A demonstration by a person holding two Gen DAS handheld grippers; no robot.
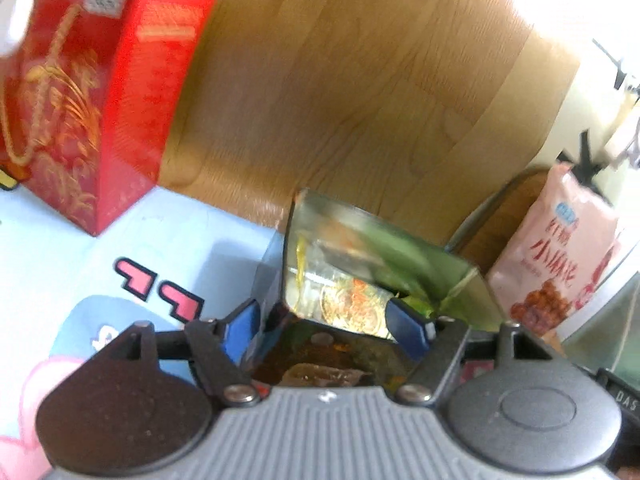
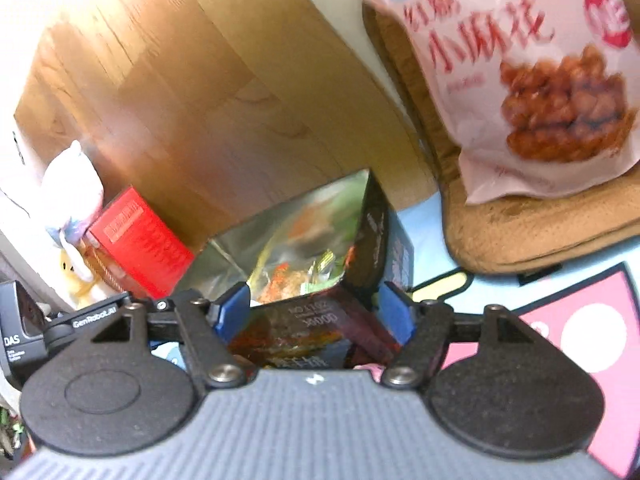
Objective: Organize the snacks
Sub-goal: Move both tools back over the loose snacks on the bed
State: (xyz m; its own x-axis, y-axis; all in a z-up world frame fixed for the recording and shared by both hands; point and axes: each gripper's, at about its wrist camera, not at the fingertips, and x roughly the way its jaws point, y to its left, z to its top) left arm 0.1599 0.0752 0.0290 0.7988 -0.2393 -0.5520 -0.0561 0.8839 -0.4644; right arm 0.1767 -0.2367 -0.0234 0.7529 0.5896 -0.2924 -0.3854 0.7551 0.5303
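We see a red gift box (image 1: 100, 92) with gold wheat-like sprays and a gold cord handle, standing left of the open snack box (image 1: 360, 264), whose inner walls are shiny silver and reflect green and orange. To the right of that snack box leans a pale pink bag (image 2: 520, 80) printed with red characters, a blue badge and brown fried twists, resting on a tan cushion (image 2: 520, 236). Beneath the snack box lies a light blue mat (image 1: 180, 240) with pink, black-outlined shapes, and behind it stands honey-brown wood-grain panelling (image 1: 360, 80).
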